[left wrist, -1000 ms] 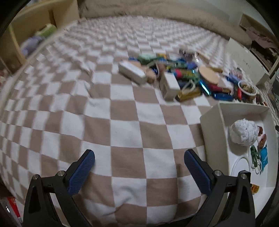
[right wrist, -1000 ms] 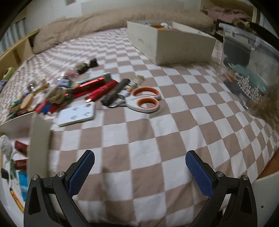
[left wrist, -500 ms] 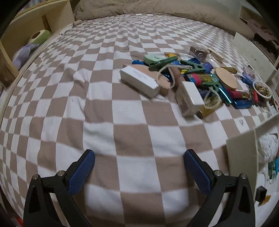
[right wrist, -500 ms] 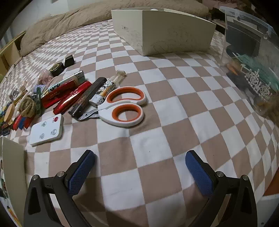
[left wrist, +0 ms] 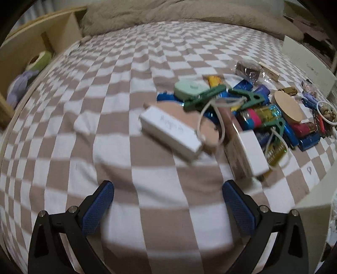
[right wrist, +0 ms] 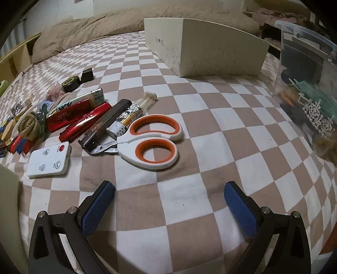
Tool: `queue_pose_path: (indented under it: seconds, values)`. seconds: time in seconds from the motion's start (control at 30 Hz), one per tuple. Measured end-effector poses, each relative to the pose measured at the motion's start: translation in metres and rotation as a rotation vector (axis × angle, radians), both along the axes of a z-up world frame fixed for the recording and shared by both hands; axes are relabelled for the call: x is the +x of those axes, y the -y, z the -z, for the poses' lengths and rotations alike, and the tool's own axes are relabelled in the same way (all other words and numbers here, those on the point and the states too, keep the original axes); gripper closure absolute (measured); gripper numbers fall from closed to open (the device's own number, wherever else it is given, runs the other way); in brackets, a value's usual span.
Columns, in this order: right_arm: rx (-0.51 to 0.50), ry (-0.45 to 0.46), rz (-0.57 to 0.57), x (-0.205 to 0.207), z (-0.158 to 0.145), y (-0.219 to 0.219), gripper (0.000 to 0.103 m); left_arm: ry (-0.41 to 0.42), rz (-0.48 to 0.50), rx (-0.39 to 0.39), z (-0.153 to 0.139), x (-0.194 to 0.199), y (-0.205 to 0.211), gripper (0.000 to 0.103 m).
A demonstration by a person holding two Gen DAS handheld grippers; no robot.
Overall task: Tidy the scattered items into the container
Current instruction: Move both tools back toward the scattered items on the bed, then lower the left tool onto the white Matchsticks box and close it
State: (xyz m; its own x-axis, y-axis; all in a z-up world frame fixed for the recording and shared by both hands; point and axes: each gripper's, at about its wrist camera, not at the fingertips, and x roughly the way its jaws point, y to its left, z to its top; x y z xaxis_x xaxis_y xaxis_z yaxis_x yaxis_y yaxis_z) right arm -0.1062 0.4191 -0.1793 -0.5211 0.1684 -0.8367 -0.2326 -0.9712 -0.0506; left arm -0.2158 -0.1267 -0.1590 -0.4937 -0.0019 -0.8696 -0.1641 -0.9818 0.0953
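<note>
My left gripper [left wrist: 168,207] is open and empty, low over the checked bedspread. Just ahead lies a long white box [left wrist: 170,132], with a second white box [left wrist: 251,152] to its right and a heap of small items behind, among them green clips [left wrist: 204,99] and a round wooden disc [left wrist: 288,107]. The cream container's wall [left wrist: 311,210] shows at the lower right. My right gripper [right wrist: 168,207] is also open and empty. Orange-and-white scissors [right wrist: 153,145] lie ahead of it, a white remote [right wrist: 49,163] to the left, red lighters [right wrist: 84,120] behind.
A large cream box [right wrist: 206,54] stands at the back of the bed. A clear plastic bin [right wrist: 309,84] with trinkets stands at the right. A wooden shelf [left wrist: 35,57] runs along the left side. A beige duvet [left wrist: 179,10] lies across the far end.
Both grippers have moved forward and lower. The white boxes and the scissors now sit closer and larger in view, and the container has slid toward the frame edges.
</note>
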Motion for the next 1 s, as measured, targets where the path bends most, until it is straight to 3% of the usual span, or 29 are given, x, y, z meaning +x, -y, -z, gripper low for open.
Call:
queue_pose_path:
  seconds: [0.13,0.53,0.77,0.87,1.0]
  values:
    - [0.0,-0.017,-0.002,0.0,0.001,-0.002,0.0,0.019,0.052,0.011,0.0,-0.016,0.002,0.0]
    - [0.021,-0.031,-0.003,-0.004,0.004,0.0,0.0,0.013,0.394,-0.147,0.001,-0.053,-0.02,0.0]
    - [0.023,-0.033,-0.005,-0.005,0.005,0.0,0.0,-0.016,0.423,-0.147,-0.001,-0.048,-0.021,0.001]
    - [0.023,-0.034,-0.006,-0.005,0.005,0.0,0.0,-0.033,0.426,-0.104,-0.001,-0.044,-0.018,0.012]
    - [0.022,-0.034,-0.006,-0.005,0.005,0.0,0.0,-0.052,0.414,-0.058,-0.002,-0.039,-0.017,0.02]
